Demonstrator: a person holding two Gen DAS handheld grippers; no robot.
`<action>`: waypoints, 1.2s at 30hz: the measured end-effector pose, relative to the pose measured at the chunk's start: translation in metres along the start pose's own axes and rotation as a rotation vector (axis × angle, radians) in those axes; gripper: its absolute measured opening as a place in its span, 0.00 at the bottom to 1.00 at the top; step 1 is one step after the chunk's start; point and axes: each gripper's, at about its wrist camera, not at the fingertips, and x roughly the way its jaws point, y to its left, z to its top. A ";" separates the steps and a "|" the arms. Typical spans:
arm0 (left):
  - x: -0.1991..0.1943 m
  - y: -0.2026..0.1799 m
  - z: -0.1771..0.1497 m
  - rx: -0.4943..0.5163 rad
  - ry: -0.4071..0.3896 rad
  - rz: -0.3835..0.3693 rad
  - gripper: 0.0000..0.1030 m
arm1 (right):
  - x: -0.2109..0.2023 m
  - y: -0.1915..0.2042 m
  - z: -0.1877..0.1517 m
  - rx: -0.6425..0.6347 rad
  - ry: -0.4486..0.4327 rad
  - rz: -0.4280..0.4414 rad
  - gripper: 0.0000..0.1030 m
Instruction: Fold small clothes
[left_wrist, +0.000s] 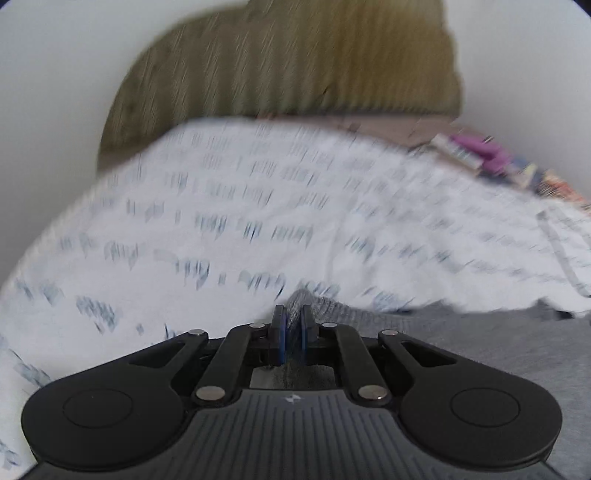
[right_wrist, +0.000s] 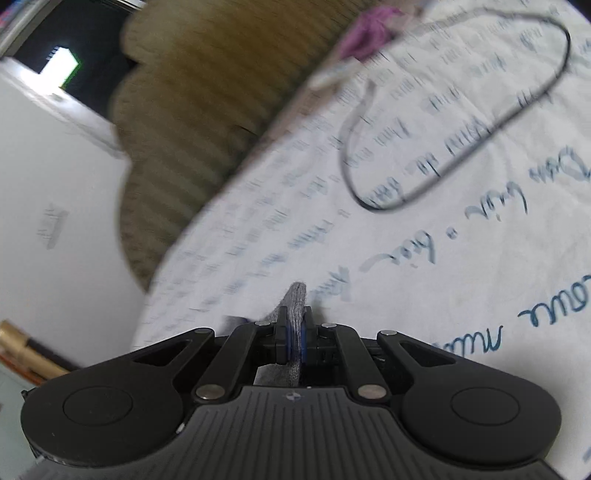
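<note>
A grey knit garment (left_wrist: 461, 343) lies at the lower right of the left wrist view, on a white sheet printed with blue writing (left_wrist: 258, 206). My left gripper (left_wrist: 293, 317) is shut on an edge of that grey fabric, which bunches up between the blue pads. In the right wrist view my right gripper (right_wrist: 295, 325) is shut on another fold of the grey garment (right_wrist: 297, 295), which pokes up past the fingertips. Both views are blurred by motion.
An olive-brown ribbed cushion or headboard (left_wrist: 288, 62) stands behind the sheet against a white wall (left_wrist: 55, 92). A black cable loop (right_wrist: 480, 129) lies on the sheet. Purple cloth (right_wrist: 369, 33) and colourful items (left_wrist: 491, 155) sit at the far edge.
</note>
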 end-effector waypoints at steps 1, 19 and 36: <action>0.008 -0.002 -0.003 0.013 0.009 0.022 0.07 | 0.007 -0.001 -0.003 -0.012 0.010 -0.029 0.09; -0.146 0.022 -0.124 -0.208 -0.109 -0.053 0.45 | -0.151 0.004 -0.120 -0.034 0.022 -0.041 0.62; -0.156 0.011 -0.174 -0.512 -0.027 -0.165 0.60 | -0.125 0.036 -0.181 0.006 0.127 0.002 0.52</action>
